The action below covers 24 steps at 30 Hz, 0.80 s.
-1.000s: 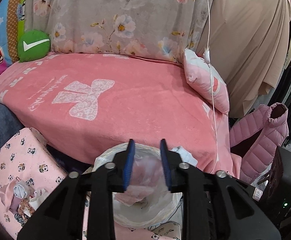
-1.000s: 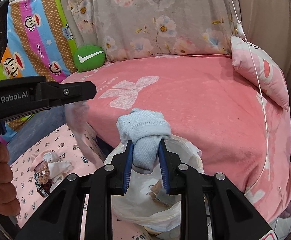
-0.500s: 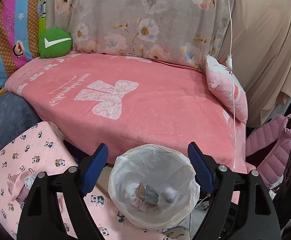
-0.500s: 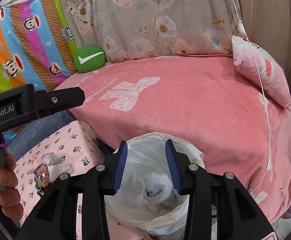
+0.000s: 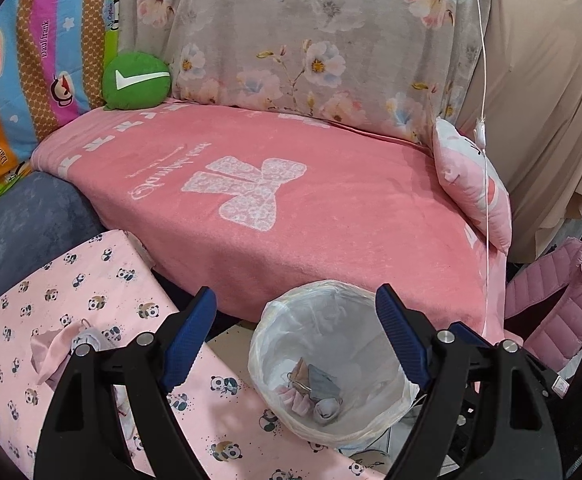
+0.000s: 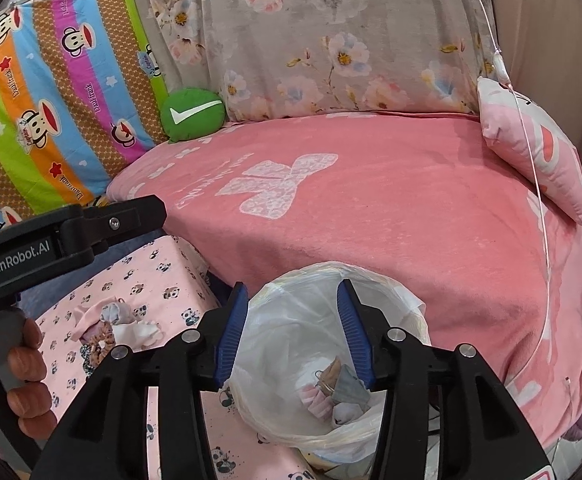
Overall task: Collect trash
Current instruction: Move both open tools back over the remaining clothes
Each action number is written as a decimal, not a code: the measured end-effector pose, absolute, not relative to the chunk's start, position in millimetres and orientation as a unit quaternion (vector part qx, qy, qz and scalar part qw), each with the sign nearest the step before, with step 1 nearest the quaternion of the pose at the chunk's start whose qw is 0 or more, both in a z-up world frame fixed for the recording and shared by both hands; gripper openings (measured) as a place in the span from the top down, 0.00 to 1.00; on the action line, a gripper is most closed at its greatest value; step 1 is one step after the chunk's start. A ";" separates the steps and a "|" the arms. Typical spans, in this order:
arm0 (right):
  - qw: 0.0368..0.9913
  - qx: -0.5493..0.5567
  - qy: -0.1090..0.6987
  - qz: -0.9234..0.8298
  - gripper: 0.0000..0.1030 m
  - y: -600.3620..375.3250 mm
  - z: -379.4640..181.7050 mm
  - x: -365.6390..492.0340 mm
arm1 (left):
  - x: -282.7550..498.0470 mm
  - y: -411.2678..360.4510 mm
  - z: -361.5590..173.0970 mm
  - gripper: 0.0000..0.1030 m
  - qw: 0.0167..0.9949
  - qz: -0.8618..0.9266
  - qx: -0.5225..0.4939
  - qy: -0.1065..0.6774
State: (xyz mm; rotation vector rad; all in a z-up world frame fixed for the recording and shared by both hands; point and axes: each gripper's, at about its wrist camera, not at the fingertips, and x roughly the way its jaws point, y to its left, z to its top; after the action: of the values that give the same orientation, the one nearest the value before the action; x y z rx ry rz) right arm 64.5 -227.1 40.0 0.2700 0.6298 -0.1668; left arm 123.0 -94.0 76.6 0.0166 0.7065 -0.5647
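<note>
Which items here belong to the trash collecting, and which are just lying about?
Job:
- lined bin
- scraps in the bin
- scrap pile on the panda cloth
- left gripper and right gripper, both open

Lying about:
- green cushion
- pink pillow
- pink jacket

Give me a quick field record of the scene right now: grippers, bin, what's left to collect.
left gripper: open, empty, above the bin
right gripper: open, empty, above the bin
trash bin: white liner, on the floor before the pink blanket
bin contents: several small crumpled items at the bottom
remaining trash: small pile on the panda-print cloth, left of the bin
</note>
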 end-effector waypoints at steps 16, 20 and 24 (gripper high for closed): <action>0.940 0.113 0.321 -0.033 0.52 -172.1 38.4 71.4 | 115.6 -27.0 39.2 0.24 0.907 -0.197 0.001 0.372; 0.940 0.105 0.324 -0.021 0.52 -152.9 38.6 74.4 | 115.7 -8.7 31.6 0.24 0.909 -0.177 -0.001 0.378; 0.940 0.097 0.327 -0.011 0.52 -137.2 38.3 77.0 | 115.2 9.2 27.2 0.24 0.911 -0.159 -0.006 0.380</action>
State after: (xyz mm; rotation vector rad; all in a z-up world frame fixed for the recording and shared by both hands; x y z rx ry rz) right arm 77.0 -137.2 38.3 0.1975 0.6673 -0.0215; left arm 115.2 9.2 27.2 -0.0114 0.7837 -0.3273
